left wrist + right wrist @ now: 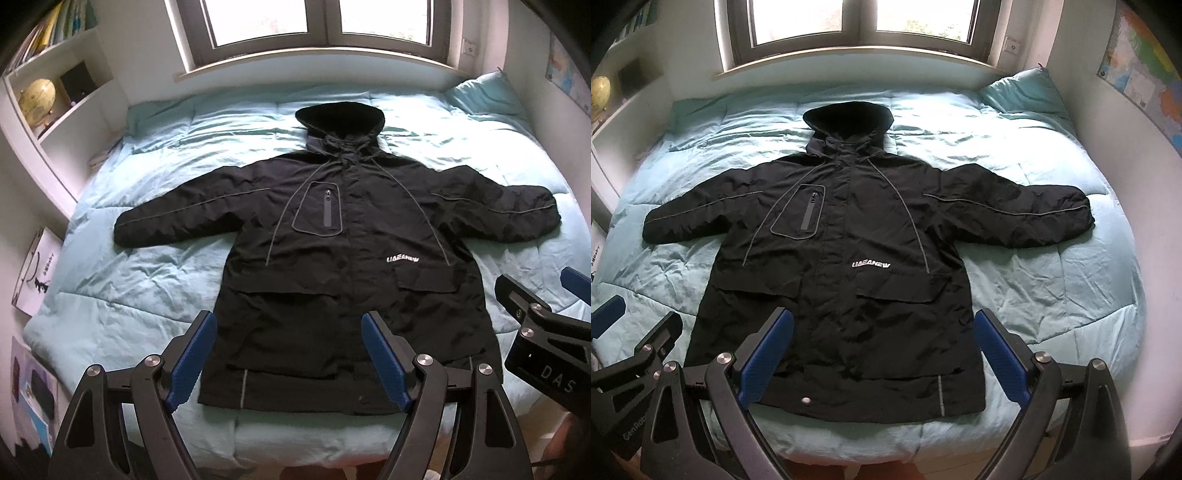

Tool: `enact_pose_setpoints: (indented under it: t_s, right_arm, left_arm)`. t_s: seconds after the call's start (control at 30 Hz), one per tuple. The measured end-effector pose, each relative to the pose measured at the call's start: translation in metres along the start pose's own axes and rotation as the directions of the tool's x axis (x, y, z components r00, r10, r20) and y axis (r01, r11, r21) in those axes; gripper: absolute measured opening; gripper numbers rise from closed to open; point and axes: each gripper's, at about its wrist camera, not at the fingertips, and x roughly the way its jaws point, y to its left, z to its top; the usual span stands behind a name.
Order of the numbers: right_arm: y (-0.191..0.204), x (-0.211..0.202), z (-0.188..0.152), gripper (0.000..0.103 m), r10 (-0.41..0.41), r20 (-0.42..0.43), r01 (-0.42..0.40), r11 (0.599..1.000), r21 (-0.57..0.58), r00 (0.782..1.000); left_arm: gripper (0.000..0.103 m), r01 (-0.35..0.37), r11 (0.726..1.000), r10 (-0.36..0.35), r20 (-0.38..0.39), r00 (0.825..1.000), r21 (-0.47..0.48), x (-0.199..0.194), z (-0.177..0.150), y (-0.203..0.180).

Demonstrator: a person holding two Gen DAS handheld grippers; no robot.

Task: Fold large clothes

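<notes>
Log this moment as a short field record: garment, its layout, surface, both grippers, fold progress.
garment: black hooded jacket
layout: front up, spread flat, both sleeves out to the sides, hood toward the window
surface: light blue duvet on a bed
left gripper: open, above the hem, holding nothing
right gripper: open, above the hem, holding nothing
fold progress: no fold made yet

Bedroom, daylight through the window (321, 22).
Pale-blue bed (147, 277) below the sill; white shelves (66, 92) and globe (37, 99) beside its left edge.
</notes>
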Motion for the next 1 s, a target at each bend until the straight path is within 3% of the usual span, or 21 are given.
enact_pose_setpoints:
  t_s: [0.17, 0.37, 0.83, 1.0]
  right_arm:
    - [-0.014, 0.004, 0.003, 0.099, 0.012, 0.026, -0.012, 1.000, -0.010, 1.000]
    - [-0.032, 0.015, 0.004, 0.099, 0.009, 0.000, -0.009, 1.000, -0.006, 1.000]
    - [-0.061, 0.039, 0.020, 0.099, -0.023, -0.027, 0.024, 1.000, 0.006, 0.999]
    - [-0.080, 0.053, 0.033, 0.099, -0.047, -0.028, 0.048, 0.999, 0.016, 0.998]
  left_arm:
    - [0.082, 0.001, 1.000, -0.001, 0.005, 1.000, -0.024, 0.000, 0.002, -0.014]
    - [0.082, 0.080, 0.997, -0.080, -0.018, 0.997, -0.016, 0.007, 0.003, -0.040]
    - [0.082, 0.058, 0.998, -0.057, -0.044, 0.997, 0.026, 0.028, 0.026, -0.070]
    - [0.082, 0.090, 0.995, -0.089, -0.041, 0.995, 0.033, 0.034, 0.045, -0.084]
